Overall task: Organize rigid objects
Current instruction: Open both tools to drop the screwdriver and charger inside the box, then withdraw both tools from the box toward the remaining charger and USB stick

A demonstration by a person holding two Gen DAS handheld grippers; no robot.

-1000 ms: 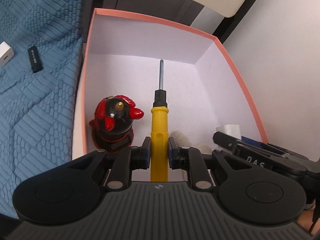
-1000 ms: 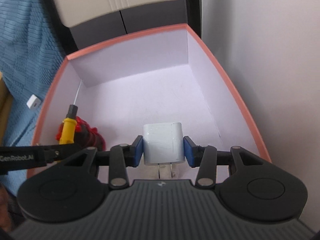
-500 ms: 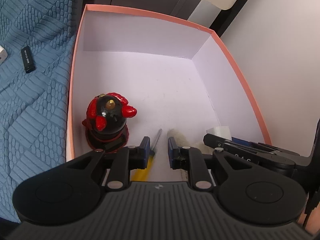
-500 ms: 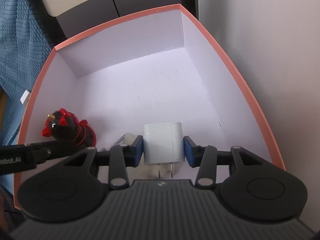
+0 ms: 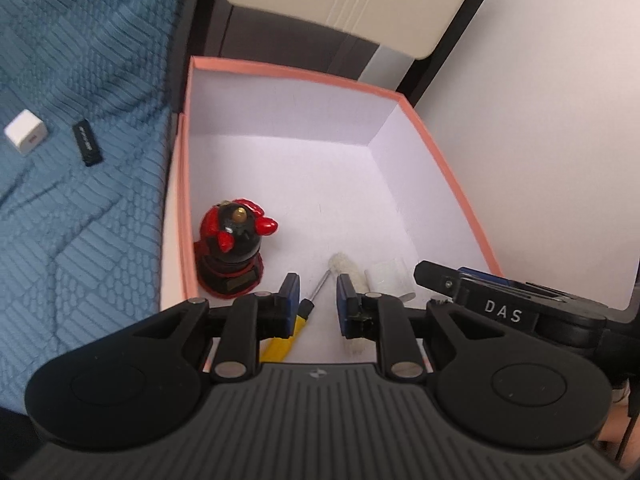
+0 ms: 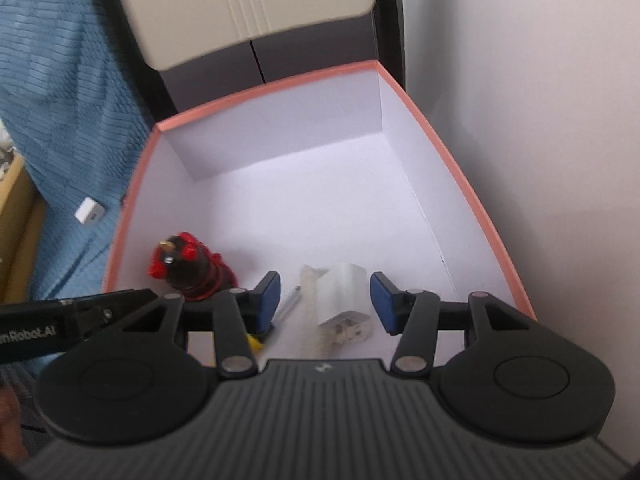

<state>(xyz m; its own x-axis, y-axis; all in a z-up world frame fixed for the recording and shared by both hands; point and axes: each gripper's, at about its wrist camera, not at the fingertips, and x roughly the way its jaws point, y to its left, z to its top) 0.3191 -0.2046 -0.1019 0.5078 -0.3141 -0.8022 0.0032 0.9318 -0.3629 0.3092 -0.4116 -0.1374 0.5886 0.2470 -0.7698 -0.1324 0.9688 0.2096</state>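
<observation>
We have just dropped the charger (image 6: 343, 294) into the box (image 6: 452, 148).
Both tongs, left (image 5: 313, 304) and right (image 6: 324, 300), gape empty; screwdriver (image 5: 294, 330) lies inside too.

The left black hand-held gripper (image 5: 313, 300) hangs with its blue-padded jaws parted, holding nothing. The right black hand-held gripper (image 6: 324, 300) gapes wider, likewise empty.

Salmon-pink rim and white inside on the box (image 5: 440, 164); red-and-black figurine (image 5: 234, 250); yellow-handled screwdriver (image 5: 290, 334); white charger (image 6: 344, 294); blue quilted blanket (image 5: 80, 120); blue pads (image 6: 267, 300), perhaps rubber, on black tongs.
</observation>
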